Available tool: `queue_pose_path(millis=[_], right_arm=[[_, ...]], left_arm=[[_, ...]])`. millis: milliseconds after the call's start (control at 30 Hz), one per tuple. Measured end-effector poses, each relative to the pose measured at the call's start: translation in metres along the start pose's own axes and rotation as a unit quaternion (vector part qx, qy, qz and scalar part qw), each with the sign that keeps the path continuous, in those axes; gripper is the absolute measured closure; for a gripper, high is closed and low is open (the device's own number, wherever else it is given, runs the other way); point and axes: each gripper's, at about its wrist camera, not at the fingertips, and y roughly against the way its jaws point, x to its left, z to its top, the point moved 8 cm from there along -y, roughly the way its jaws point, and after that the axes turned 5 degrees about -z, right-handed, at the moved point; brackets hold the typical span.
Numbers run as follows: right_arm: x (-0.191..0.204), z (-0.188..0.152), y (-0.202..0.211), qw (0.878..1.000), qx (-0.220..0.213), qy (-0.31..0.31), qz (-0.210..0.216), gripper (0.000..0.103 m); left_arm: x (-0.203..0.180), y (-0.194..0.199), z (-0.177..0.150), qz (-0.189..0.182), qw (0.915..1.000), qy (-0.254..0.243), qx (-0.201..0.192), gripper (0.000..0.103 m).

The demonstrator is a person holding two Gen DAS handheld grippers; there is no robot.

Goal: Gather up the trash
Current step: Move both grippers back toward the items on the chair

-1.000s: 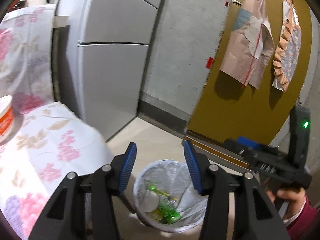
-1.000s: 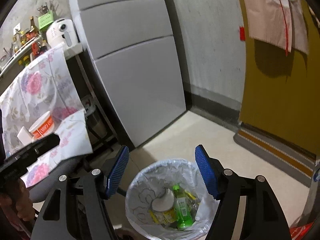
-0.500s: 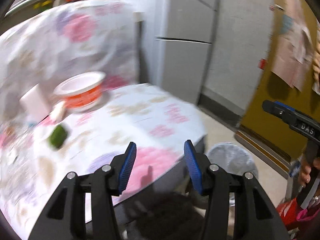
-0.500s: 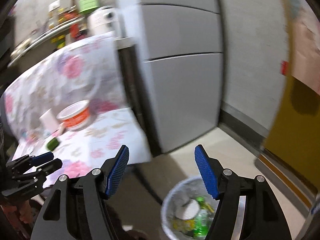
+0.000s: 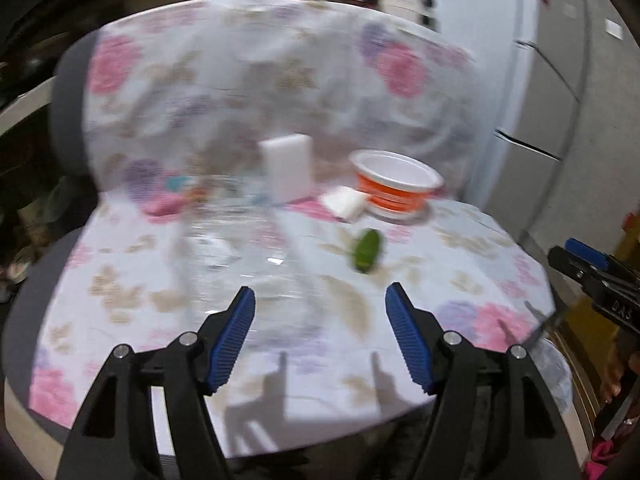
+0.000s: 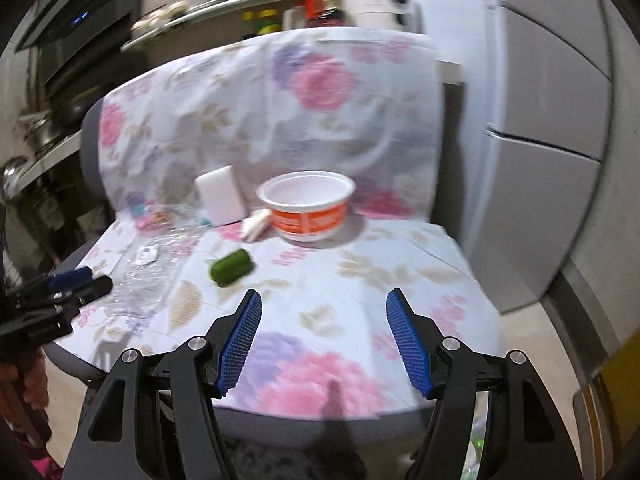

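While the trash bin was filling both views a second ago, both grippers are now facing the chair with the flowery cloth over its seat and back. The bin is almost gone from sight now; only a pale bit of its bag is peeking out at the right of the left wrist view, under the seat edge.

The left gripper is hanging over the front of the seat with its blue pads wide apart and nothing between them. The right gripper is doing the same, pads apart and holding nothing. Each gripper is showing at the edge of the other's view.

The trash is lying on the seat. A small green piece is sitting near the middle, just ahead of the right gripper. Behind it a white and orange bowl is standing upright and looking empty. A small white piece is lying right beside the bowl, on its left. A white block is standing up against the chair back. A clear plastic wrapper is lying flat on the left side of the seat, and some pink and blue bits are sitting behind it, too blurry to name.

A gray fridge is standing to the right of the chair.
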Motion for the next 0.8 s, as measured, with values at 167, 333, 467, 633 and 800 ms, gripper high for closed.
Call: queue_pose_path(millis=[167, 333, 467, 633, 800], right_arm=[[0.027, 0.012, -0.026, 1.0, 0.011, 0.012, 0.018, 0.037], [0.051, 0.018, -0.05, 0.999, 0.024, 0.024, 0.036, 0.037], [0.077, 0.025, -0.068, 0.997, 0.033, 0.046, 0.052, 0.038], [0.115, 0.048, -0.088, 0.994, 0.026, 0.078, 0.072, 0.038], [0.163, 0.073, -0.121, 0.989, 0.026, 0.104, 0.101, 0.038]], left_arm=[[0.051, 0.003, 0.006, 0.037, 0.9985, 0.039, -0.004, 0.036], [0.089, -0.002, 0.003, 0.057, 0.9958, 0.072, 0.0, 0.036], [0.106, -0.01, 0.004, 0.06, 0.9946, 0.085, 0.007, 0.036], [0.134, -0.019, 0.019, 0.082, 0.9922, 0.094, 0.002, 0.036], [0.166, -0.029, 0.04, 0.107, 0.9901, 0.091, 0.001, 0.036]])
